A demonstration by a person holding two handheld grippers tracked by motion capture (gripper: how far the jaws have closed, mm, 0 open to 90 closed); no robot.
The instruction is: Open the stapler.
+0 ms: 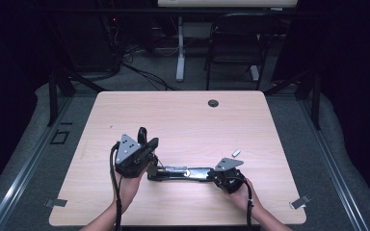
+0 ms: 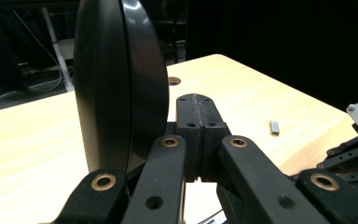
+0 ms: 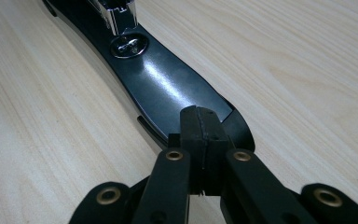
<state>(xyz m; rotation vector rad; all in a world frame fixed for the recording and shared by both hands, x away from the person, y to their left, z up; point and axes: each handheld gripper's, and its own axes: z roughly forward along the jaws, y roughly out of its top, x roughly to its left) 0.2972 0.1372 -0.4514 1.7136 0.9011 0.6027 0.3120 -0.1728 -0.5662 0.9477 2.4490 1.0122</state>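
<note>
— So, where's the stapler (image 1: 180, 173)?

— Opened flat on the counter (image 1: 183, 120); right claw (image 3: 199, 122) pressed together on its base end, left claw (image 2: 196, 112) pressed together beside the raised lid (image 2: 121, 79).

— Risk?

— That lid could snap down if nudged.

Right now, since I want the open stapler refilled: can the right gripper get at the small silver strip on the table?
Probably yes: the small silver strip lies on bare table just beyond the right gripper, with nothing between. But its jaws are shut, resting on the stapler, and must open first.
</note>
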